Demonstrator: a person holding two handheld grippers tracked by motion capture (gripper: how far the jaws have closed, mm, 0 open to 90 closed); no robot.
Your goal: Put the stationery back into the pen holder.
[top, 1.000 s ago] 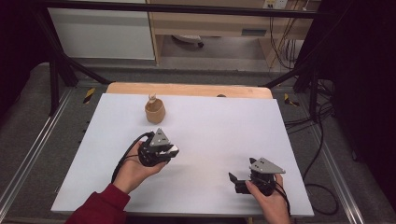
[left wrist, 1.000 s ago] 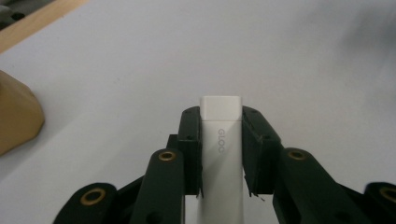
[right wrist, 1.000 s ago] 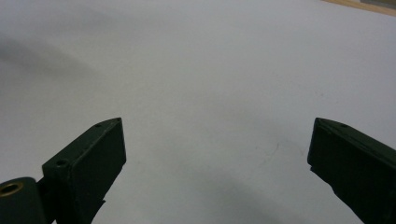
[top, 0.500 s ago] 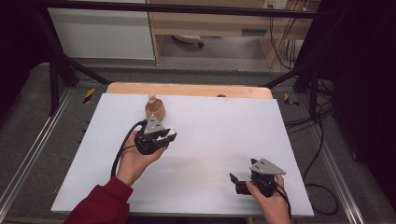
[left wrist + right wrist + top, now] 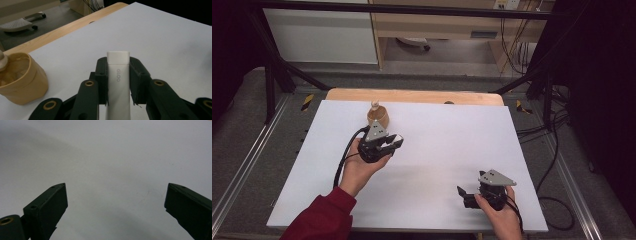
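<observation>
Apparently "GLOO" on white stick [image 5: 118,82]

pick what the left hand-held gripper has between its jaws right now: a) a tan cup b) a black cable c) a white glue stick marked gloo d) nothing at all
c: in the left gripper view the black jaws of the left hand-held gripper press on both sides of the white glue stick with GLOO printed on it, while the tan cup stands apart on the white table.

Cup [image 5: 378,117] behind glue stick [image 5: 118,82].
</observation>
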